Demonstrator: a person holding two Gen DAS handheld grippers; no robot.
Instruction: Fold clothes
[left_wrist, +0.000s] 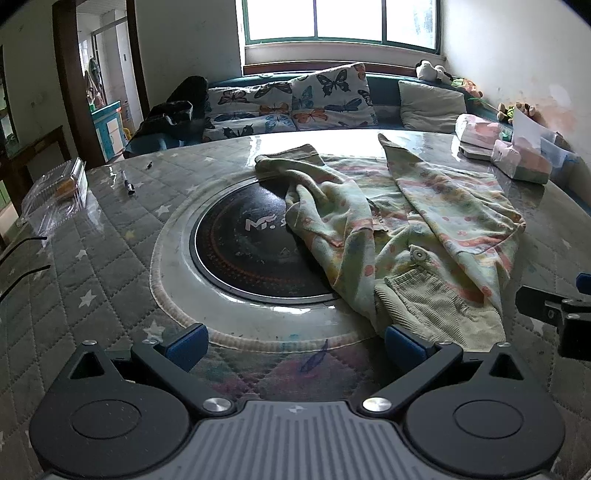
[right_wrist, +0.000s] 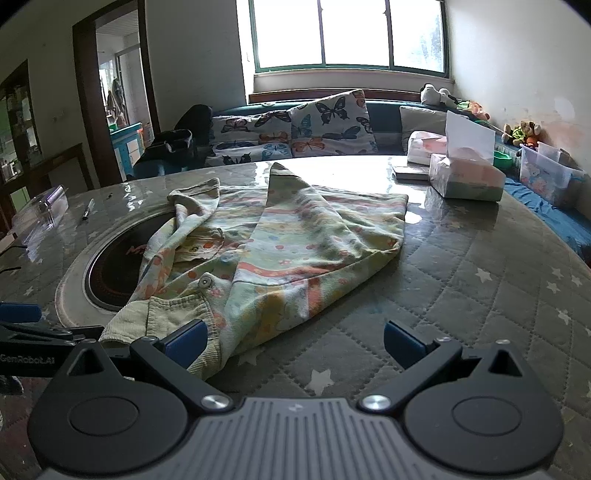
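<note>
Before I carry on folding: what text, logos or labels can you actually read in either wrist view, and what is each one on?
"GemRobot.AI": white lettering on the left claw's black arm, seen at the left edge of the right wrist view.
"M" plus cut-off letters: white logo on the black round cooktop; the garment covers the rest.
Tissue pack: print too blurred to read.
Storage box: picture only, no legible text.
</note>
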